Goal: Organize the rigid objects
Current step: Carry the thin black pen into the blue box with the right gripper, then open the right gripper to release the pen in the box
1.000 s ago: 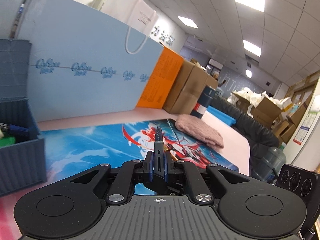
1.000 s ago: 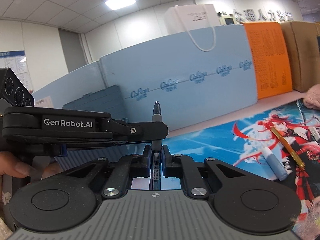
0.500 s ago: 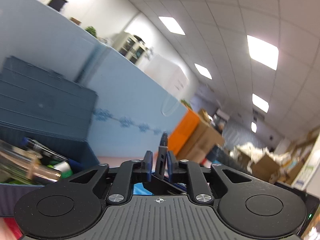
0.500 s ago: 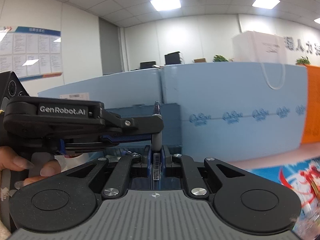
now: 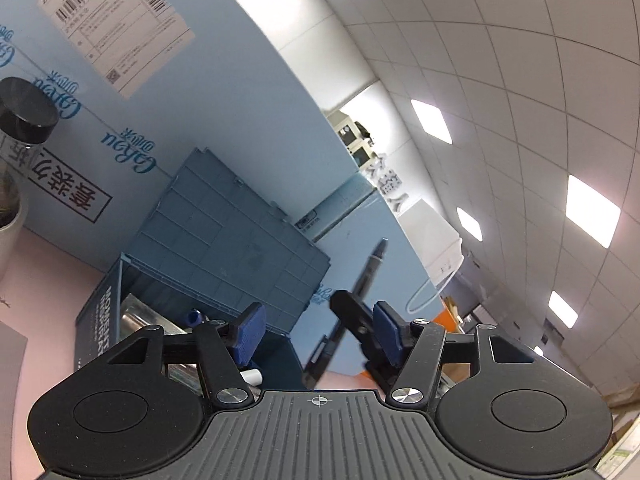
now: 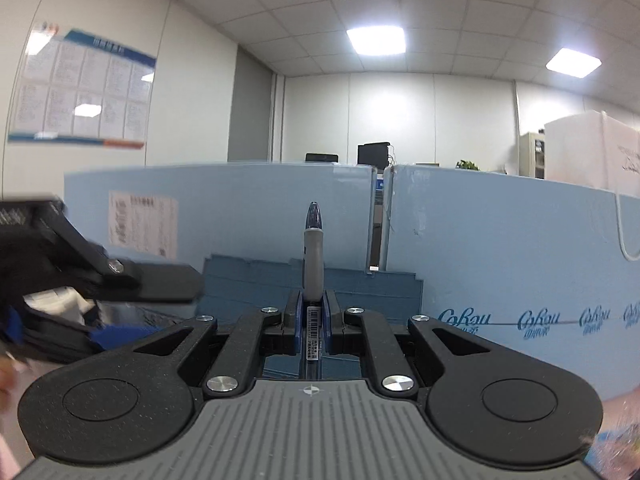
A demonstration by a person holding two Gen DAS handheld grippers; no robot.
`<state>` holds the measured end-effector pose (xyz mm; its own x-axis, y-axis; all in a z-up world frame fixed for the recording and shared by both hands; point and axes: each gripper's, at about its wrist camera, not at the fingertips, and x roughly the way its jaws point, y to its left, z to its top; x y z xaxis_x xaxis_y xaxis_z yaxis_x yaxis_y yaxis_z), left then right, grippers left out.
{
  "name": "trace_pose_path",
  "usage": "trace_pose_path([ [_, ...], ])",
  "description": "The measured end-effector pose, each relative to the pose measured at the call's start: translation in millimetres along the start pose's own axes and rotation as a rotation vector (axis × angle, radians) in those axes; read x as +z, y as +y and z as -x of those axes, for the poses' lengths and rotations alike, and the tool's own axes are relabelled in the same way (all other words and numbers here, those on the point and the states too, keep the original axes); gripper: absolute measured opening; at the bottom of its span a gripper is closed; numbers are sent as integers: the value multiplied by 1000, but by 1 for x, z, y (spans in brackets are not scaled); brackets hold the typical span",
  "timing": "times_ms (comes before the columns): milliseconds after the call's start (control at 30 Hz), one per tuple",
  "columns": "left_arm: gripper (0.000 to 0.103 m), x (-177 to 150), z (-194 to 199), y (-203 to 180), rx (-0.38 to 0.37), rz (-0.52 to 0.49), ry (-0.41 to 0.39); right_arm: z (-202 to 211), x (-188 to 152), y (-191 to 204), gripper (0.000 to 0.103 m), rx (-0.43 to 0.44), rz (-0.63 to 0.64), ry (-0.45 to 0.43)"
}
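My left gripper (image 5: pixel 316 328) is open, its blue pads (image 5: pixel 250 330) wide apart. A dark pen (image 5: pixel 360 288) hangs loose and tilted between them, over the open blue storage box (image 5: pixel 224 256), which holds pens and other items. My right gripper (image 6: pixel 311 312) is shut on a grey pen with a blue cap (image 6: pixel 313 248), pointing straight up. The box lid also shows behind the right gripper in the right wrist view (image 6: pixel 360 284). The left gripper appears blurred at the left edge of the right wrist view (image 6: pixel 100 276).
Light blue foam panels (image 6: pixel 500 248) wall the back of the desk. A clear jar with a black lid (image 5: pixel 24 124) stands at the left. A white paper bag (image 5: pixel 432 248) rests on top of the panels. The desk surface is pink (image 5: pixel 44 292).
My left gripper has opened and let go of the dark pen, after swinging left over the blue box. The right gripper has swung left too, pen still held.
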<state>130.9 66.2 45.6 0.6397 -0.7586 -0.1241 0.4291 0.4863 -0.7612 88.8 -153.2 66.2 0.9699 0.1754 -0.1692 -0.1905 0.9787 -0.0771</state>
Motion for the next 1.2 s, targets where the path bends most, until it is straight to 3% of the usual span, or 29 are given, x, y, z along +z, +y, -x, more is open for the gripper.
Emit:
trace_pose_path([
  [233,61,3,3,20,8,69,2,-28,-25,13,10,35,355,100],
  [367,61,2,-2,22,10,76,21,-37,-36,17,10,102,558,177],
  [600,62,1,-6,27,13,97,38,-38,-44,24,10,174,817,242],
  [867,62,2,-9,30,17,103,45,-41,-39,23,12,206,866,301],
  [1000,63,1,-9,30,15,106,50,-36,-36,25,26,201,851,301],
  [1200,63,1,-10,30,14,106,52,-32,-27,21,39,184,766,261],
])
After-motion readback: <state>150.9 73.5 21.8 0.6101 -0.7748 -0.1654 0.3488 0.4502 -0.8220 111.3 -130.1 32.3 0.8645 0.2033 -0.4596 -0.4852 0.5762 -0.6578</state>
